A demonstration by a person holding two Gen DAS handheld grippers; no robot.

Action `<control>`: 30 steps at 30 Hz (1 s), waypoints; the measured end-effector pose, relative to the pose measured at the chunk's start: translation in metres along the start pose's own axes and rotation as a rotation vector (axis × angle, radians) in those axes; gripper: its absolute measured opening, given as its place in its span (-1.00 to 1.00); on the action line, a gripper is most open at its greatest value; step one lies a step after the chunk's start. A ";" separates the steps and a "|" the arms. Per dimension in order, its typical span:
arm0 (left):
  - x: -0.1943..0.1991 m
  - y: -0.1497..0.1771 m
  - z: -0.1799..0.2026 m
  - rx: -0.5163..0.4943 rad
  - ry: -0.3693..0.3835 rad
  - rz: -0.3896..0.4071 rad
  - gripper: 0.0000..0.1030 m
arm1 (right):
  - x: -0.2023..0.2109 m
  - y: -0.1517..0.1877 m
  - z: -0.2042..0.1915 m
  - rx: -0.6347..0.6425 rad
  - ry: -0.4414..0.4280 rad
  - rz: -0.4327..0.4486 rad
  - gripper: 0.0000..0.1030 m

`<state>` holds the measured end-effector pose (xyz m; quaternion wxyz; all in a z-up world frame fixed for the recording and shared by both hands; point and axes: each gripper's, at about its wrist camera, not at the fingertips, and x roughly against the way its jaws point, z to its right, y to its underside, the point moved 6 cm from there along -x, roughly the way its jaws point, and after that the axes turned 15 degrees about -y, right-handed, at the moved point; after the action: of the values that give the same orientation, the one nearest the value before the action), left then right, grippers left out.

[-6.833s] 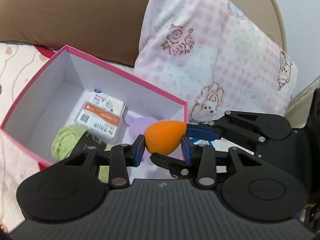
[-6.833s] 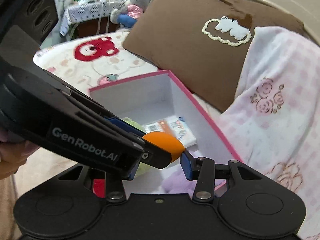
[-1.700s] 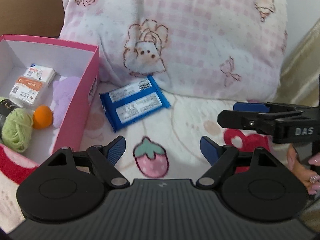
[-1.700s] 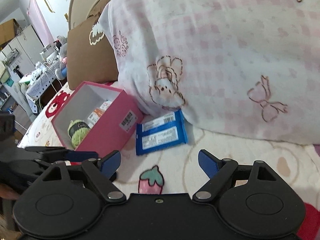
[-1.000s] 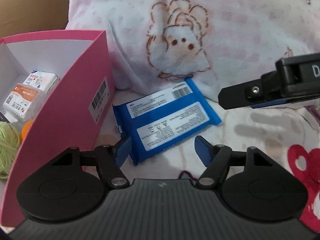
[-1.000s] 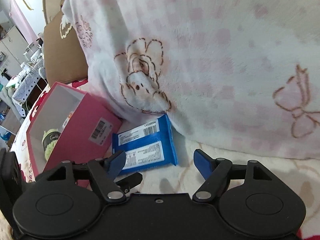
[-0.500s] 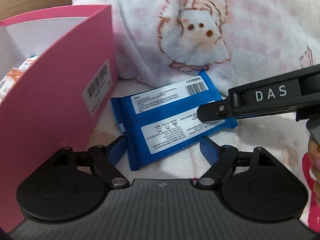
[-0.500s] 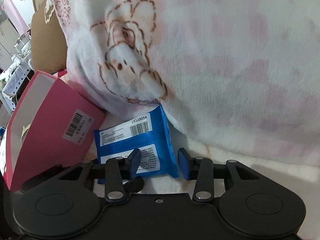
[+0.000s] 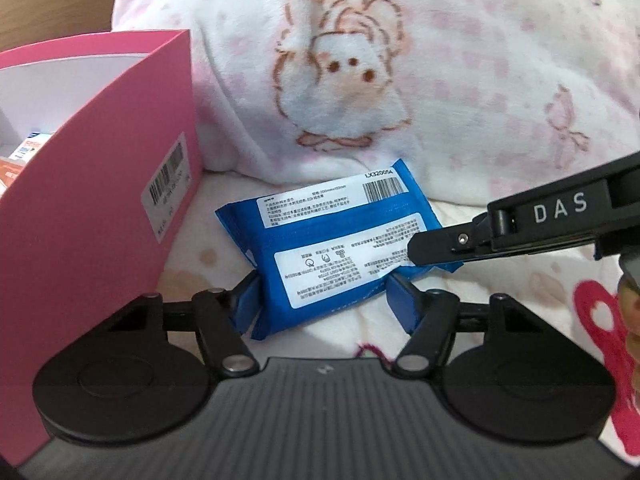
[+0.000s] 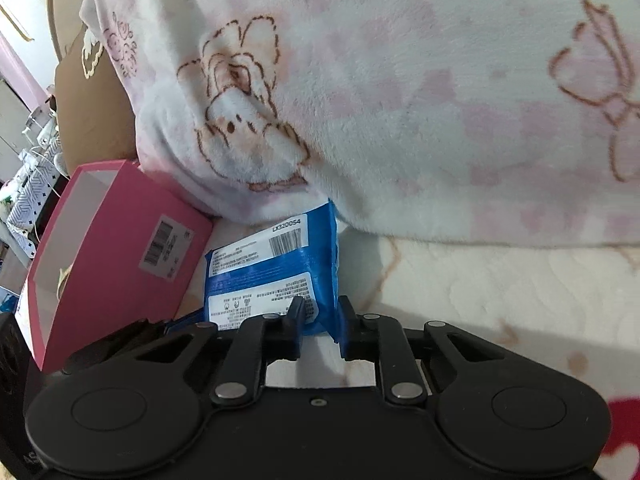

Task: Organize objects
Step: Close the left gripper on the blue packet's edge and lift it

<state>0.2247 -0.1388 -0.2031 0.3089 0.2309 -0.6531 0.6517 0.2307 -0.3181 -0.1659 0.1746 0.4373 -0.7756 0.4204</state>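
At the left of the left wrist view stands the pink box (image 9: 92,184), open-topped, a barcode sticker on its near wall; this view alone shows small packets (image 9: 28,152) inside at the far left edge. Just right of the box, at frame centre, the blue wipes pack (image 9: 340,248) lies flat on the bed sheet (image 9: 500,292), its far edge against the pink-and-white pillow (image 9: 400,80). Its long axis runs from lower left to upper right, the barcode end toward the upper right. The left tool (image 9: 322,304) is wide open, its fingers flanking the pack's near end; whether they touch it I cannot tell. From the right edge the right tool (image 9: 436,250) reaches in and meets the pack's right corner. The right wrist view shows what that hides: the right tool (image 10: 320,320) nearly closed, pinching the pack's (image 10: 272,272) near right corner, and a brown pillow (image 10: 92,116) at upper left.
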 end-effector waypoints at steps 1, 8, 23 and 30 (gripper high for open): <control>0.004 0.002 0.001 -0.008 0.016 -0.005 0.25 | 0.004 0.004 -0.002 0.004 0.005 -0.008 -0.62; 0.025 0.023 0.007 -0.027 0.117 -0.097 0.24 | 0.030 0.037 -0.006 0.006 -0.018 -0.029 -0.61; 0.064 0.051 0.013 0.035 0.321 -0.274 0.13 | 0.084 0.112 -0.007 -0.008 -0.005 -0.038 -0.54; 0.055 0.053 0.013 0.006 0.179 -0.218 0.02 | 0.080 0.122 -0.004 0.050 0.098 -0.011 -0.09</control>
<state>0.1477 -0.1437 -0.2016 0.4343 0.2425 -0.5919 0.6342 0.0846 -0.3252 -0.1734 0.2038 0.4246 -0.7530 0.4596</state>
